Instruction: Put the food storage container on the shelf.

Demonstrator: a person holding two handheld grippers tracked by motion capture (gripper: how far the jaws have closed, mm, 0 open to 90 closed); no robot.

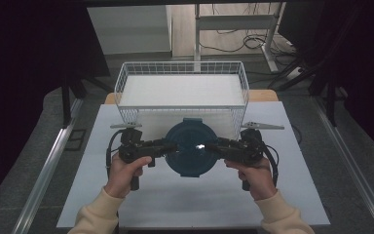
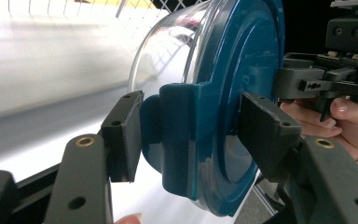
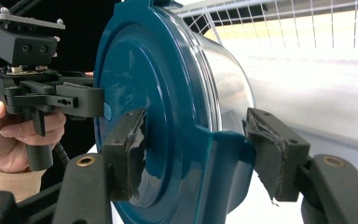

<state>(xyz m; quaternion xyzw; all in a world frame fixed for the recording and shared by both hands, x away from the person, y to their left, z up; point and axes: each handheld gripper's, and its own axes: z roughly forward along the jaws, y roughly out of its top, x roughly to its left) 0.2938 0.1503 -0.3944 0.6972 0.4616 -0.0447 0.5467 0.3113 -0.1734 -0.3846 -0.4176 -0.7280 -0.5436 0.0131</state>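
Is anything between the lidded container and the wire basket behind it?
Yes, the basket's own front wall. The container, clamped by the left gripper and right gripper, sits in front of that wall and would need lifting above its rim.

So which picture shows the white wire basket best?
The high view: the whole white wire basket shows there, standing behind the round blue-lidded container. The left gripper view and right gripper view catch just bits of its wire wall.
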